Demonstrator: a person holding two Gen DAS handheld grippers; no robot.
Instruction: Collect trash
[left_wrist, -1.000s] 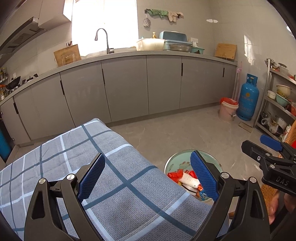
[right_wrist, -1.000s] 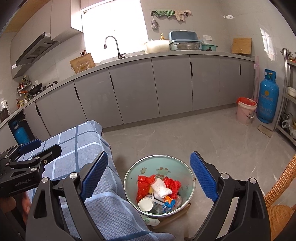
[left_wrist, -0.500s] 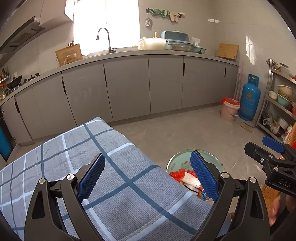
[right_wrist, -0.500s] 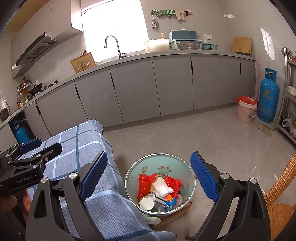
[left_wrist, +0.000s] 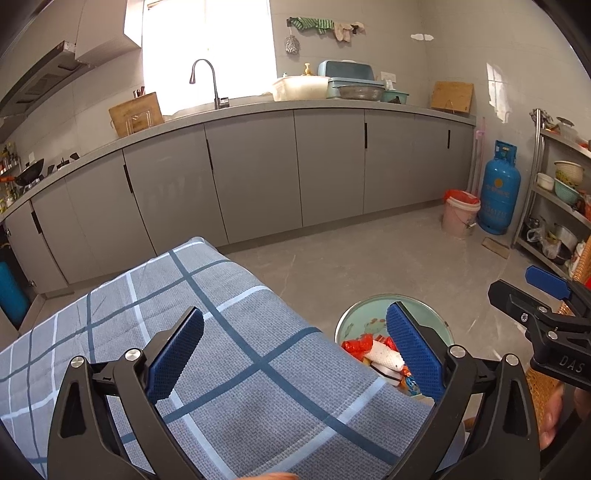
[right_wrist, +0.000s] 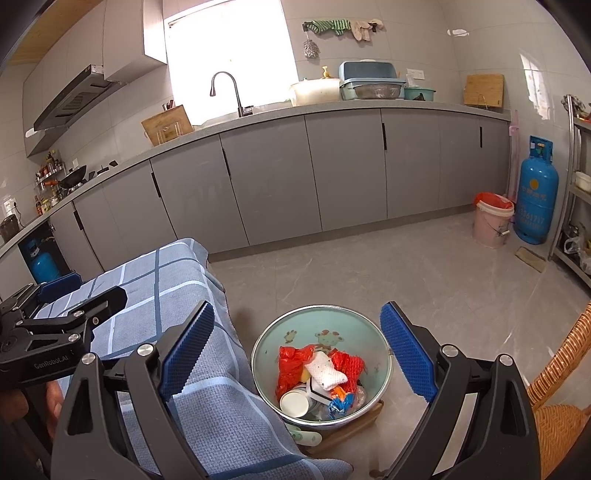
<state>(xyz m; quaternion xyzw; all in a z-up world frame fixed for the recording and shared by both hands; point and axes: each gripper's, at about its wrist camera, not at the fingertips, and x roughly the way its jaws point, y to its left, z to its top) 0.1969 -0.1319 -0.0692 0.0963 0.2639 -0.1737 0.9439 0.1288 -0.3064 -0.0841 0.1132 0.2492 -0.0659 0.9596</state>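
Both grippers hang wide apart and empty. The left gripper (left_wrist: 295, 350), its jaws just having widened, sits over the checked tablecloth (left_wrist: 221, 332); the right gripper (right_wrist: 297, 350) hovers above the trash-filled basin (right_wrist: 321, 321) on the floor beside it.

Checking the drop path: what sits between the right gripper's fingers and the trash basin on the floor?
Nothing. In the right wrist view the right gripper, open and empty, looks straight down on the basin; the checked cloth lies only under its left finger.
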